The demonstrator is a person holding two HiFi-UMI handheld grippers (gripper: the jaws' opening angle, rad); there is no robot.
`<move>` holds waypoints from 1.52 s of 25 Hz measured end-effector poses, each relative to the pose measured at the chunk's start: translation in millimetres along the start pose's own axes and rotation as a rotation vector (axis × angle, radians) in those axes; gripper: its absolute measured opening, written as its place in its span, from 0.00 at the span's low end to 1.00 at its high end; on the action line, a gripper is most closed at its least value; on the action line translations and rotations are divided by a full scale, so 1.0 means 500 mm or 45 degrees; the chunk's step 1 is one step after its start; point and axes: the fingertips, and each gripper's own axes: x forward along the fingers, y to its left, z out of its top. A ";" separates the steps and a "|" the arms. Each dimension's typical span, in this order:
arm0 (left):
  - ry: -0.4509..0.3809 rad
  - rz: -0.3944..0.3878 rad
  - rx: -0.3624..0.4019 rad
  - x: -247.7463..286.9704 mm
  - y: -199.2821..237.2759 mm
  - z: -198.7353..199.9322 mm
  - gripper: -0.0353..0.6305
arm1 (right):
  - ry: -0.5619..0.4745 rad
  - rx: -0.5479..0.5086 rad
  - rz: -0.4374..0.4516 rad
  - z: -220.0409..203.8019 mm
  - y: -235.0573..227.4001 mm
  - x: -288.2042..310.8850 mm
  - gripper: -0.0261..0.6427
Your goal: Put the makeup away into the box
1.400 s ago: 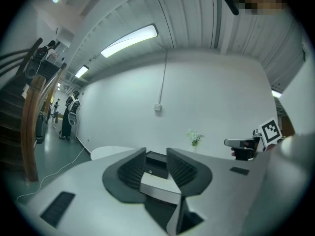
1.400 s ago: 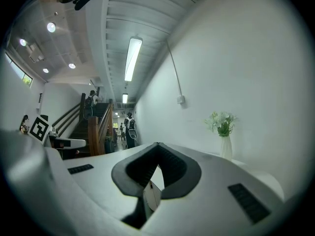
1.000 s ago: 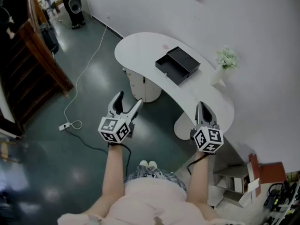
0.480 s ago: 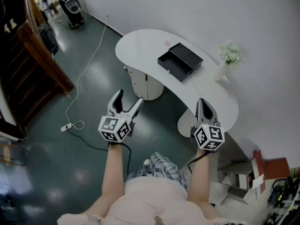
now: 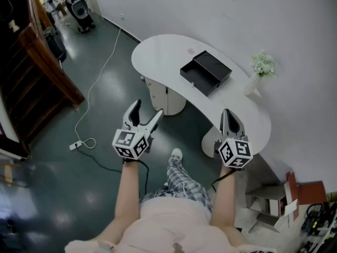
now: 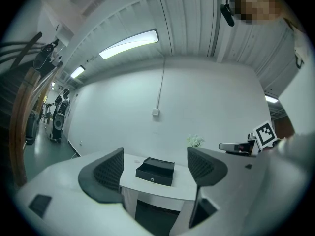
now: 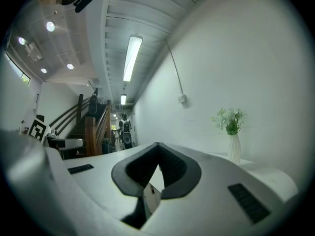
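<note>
**A:** Head view first. Where's the black box (image 5: pixel 205 73)?

**B:** On the white table (image 5: pixel 158 57), open, with what looks like a drawer slid out toward us. Just beyond the box, on the side away from the flower vase (image 5: pixel 254 84), lies a pink speck (image 5: pixel 191 51). It's too small to say whether that's makeup, and I see no other makeup anywhere.

**A:** And the grippers?

**B:** Both are well short of the box, on the person's side of it. The left gripper (image 5: pixel 147 111) has its jaws spread wide over the floor, with nothing in them. The right gripper (image 5: pixel 226 115) has its jaws pressed together.

**A:** Left gripper view?

**B:** The jaws are far apart and bare. The box sits framed in the gap between them, a long way off, showing a small knob on its front.

**A:** Right gripper view?

**B:** The jaw tips meet and nothing is pinched between them. The box isn't in this view, only the vase off to the right.

**A:** How would the makeup handle, by your guess?

**B:** Cosmetics are usually light, hard-cased and slick, so I'd take one across the middle of its body with a gentle squeeze. Pinching an end could make it squirt out. The box looks rigid, so an item could simply be lowered into the open part. The right gripper would have to open first.
</note>
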 end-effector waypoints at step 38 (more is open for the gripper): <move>0.235 -0.297 0.074 0.870 0.230 -0.055 0.63 | 0.074 0.126 -0.305 -0.002 -0.357 0.691 0.06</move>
